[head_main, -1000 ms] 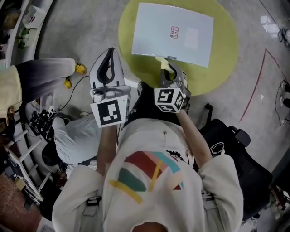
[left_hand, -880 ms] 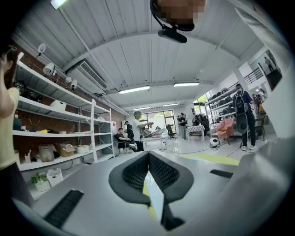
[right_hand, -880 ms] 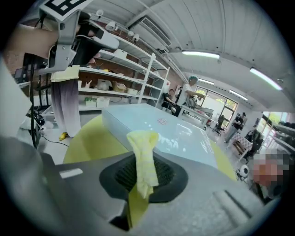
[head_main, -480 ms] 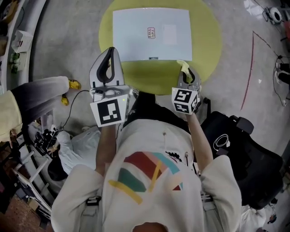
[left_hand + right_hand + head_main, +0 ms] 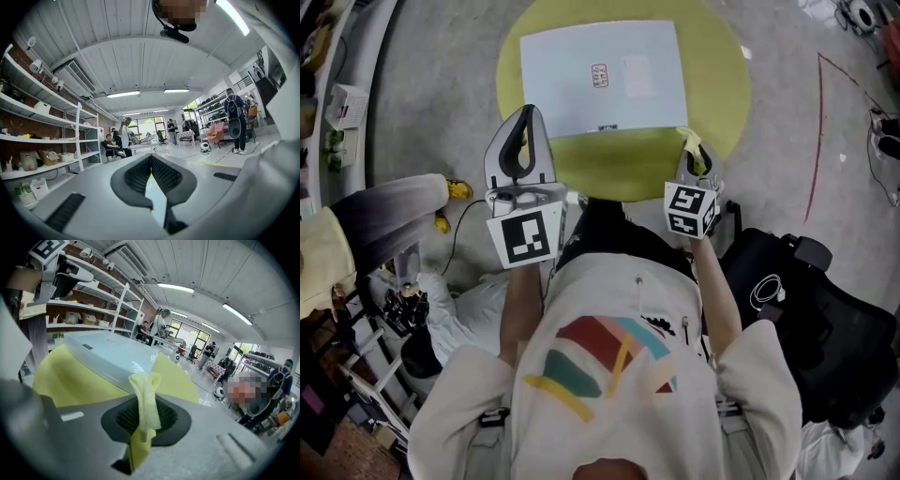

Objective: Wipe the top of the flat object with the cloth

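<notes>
Yellow cloth is clamped in the right hand-held gripper, which has been drawn back off the flat object, lying mid-tabletop, to the near edge. The wiping stroke is judged ended or paused. The left hand-held gripper is held closed on nothing.

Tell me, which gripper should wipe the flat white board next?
The right gripper: its fingers pinch the yellow cloth near the flat pale rectangular board; the left gripper is shut on nothing.
</notes>
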The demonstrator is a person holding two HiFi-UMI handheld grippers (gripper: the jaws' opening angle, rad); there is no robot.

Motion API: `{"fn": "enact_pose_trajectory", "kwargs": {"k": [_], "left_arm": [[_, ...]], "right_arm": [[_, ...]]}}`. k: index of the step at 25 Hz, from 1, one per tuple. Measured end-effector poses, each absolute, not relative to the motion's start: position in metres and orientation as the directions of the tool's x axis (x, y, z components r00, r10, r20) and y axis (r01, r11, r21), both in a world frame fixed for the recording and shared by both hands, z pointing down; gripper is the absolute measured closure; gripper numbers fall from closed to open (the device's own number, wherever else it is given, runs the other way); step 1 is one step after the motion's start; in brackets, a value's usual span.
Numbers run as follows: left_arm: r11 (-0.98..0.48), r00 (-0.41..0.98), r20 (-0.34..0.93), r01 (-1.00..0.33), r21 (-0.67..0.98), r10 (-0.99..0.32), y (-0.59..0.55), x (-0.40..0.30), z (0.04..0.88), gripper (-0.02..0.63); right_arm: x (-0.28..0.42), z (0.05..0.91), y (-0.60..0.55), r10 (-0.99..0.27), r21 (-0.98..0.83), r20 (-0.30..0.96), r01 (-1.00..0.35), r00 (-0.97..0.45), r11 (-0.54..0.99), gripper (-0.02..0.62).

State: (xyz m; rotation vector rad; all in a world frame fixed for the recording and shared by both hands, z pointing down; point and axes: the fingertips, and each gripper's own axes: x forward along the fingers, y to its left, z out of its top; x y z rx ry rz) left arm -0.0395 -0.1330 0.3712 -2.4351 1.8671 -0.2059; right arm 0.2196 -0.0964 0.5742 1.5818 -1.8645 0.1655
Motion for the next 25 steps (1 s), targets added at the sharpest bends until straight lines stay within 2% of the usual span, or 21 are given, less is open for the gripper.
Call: {"fn": "enact_pose_trajectory", "kwargs": {"k": [4, 9, 15, 20, 25], "left_arm": [[-0.274, 0.265, 0.08, -0.952, -0.137, -0.961, -0.135, -0.034, 0.372, 0.591], [-0.283, 0.274, 0.087, -0.951, -0.123, -0.958, -0.136, -0.028, 0.37, 0.591], [-0.299, 0.284, 0.143, -0.949, -0.099, -0.948, -0.131, -0.025, 0.381, 0.591], [-0.302, 0.28, 0.202, -0.949, -0.087, -0.939, -0.13, -0.03, 0.4, 0.591], [-0.291, 0.26, 0.243, -0.952, -0.1, -0.934, -0.137, -0.042, 0.412, 0.591]], "right_arm": [[0.205, 0.526, -0.1, -0.881, 0.201, 0.438, -0.936, -0.178, 0.288, 0.568], [0.207, 0.477, -0.17, -0.874, 0.103, 0.264, -0.89, -0.407, 0.445, 0.568], [0.218, 0.498, -0.28, -0.792, 0.134, 0.318, -0.802, -0.521, 0.581, 0.568], [0.234, 0.533, -0.337, -0.795, 0.043, 0.361, -0.842, -0.488, 0.537, 0.568], [0.223, 0.559, -0.349, -0.739, -0.071, 0.409, -0.826, -0.535, 0.559, 0.568]]}}
